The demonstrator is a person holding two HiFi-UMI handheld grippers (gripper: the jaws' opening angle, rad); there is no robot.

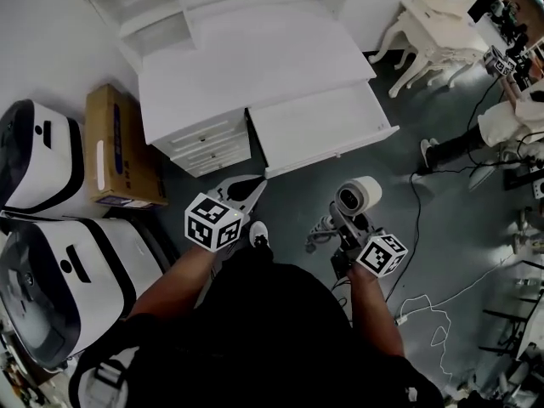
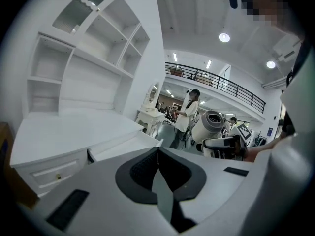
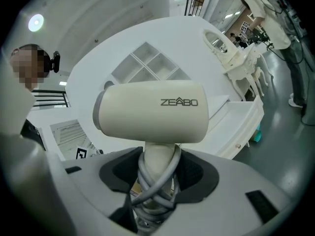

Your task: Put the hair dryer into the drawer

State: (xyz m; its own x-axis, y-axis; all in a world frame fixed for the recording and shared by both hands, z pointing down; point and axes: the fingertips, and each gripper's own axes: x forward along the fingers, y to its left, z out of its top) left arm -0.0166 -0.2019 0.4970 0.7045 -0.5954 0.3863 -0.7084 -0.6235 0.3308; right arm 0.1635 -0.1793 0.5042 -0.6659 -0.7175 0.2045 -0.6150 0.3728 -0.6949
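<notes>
Right tongs (image 3: 153, 173) around hair dryer (image 3: 150, 113) handle

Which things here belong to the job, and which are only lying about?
Job: hair dryer, held in the right gripper; open drawer; desk.
Lying about: box; white machines; dressing table.

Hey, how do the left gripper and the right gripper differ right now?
The left gripper has its jaws closed together on nothing; the right gripper has its jaws clamped on the hair dryer handle, cord wound round it. The left gripper looks nearer the open drawer than the right gripper. Both point toward the drawer.
</notes>
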